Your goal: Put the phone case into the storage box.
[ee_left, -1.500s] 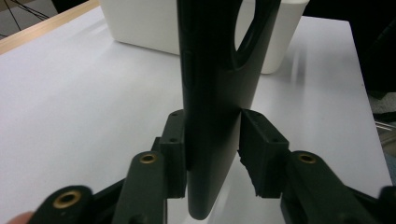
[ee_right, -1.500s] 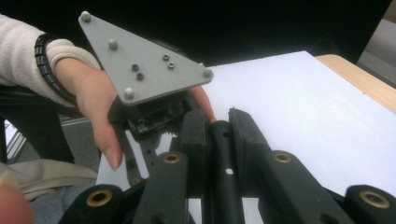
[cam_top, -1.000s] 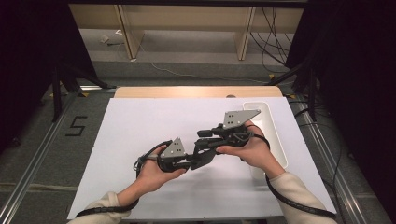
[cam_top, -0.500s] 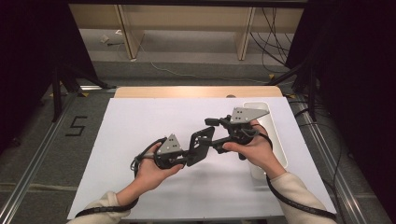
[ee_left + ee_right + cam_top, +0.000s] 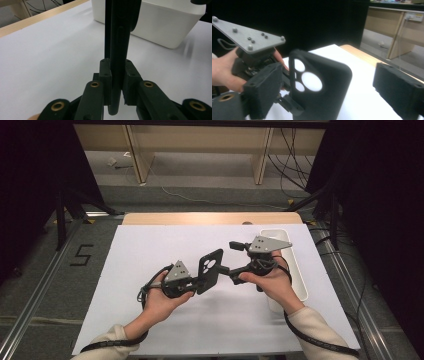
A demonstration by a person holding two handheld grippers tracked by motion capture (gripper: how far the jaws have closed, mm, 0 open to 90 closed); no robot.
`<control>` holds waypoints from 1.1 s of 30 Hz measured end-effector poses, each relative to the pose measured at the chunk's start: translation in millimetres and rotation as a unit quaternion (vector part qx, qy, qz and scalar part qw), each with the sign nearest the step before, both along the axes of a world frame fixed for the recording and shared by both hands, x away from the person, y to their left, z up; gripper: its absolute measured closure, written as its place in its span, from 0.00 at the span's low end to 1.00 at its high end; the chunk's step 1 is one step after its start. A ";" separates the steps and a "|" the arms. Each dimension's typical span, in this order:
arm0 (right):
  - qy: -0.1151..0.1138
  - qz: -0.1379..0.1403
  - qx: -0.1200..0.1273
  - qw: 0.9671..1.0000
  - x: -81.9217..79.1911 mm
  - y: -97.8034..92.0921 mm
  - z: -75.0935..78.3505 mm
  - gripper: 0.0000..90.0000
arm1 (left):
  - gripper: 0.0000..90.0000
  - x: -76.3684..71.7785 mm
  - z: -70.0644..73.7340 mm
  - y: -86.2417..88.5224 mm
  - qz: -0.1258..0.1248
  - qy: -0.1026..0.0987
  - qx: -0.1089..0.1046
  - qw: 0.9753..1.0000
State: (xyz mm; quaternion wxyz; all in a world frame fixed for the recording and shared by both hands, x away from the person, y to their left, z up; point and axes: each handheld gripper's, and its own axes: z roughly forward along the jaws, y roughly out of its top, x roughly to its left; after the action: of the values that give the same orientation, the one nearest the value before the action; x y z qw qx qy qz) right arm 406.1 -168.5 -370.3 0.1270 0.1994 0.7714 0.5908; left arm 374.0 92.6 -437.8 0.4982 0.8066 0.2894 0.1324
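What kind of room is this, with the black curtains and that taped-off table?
Probably a lab set up for recording handling work. A white-covered table stands between black curtains, loose cables run along the floor, and a person holds a black phone case in the left gripper.

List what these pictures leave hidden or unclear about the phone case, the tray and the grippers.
- Phone case: the left gripper view shows it edge-on, so neither face can be seen; its top runs off the frame.
- White tray: in the high view the right hand and right gripper cover part of it, and its inside cannot be made out.
- Left gripper: its body is cut off by the bottom edge in the left gripper view.
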 end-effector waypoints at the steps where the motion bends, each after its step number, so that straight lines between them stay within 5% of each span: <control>1: 0.000 -0.003 -0.001 1.000 -0.1 0.4 -0.8 0.06 | 0.89 0.4 -0.1 0.2 0.003 0.001 -0.001 1.000; 15: -0.008 -0.052 0.003 0.999 -7.4 1.4 -12.7 0.01 | 0.89 4.5 0.3 -5.3 0.030 0.002 -0.004 1.000; 33: -0.003 -0.071 0.016 0.997 -10.3 13.0 -19.6 0.00 | 0.89 4.3 -0.2 -16.0 0.034 0.004 -0.008 0.999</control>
State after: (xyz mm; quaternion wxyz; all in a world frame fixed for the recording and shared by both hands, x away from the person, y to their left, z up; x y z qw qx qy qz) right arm 395.8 -155.5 -389.9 0.1681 0.2537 0.7455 0.5930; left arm 378.3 76.6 -437.9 0.4982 0.7931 0.3195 0.1437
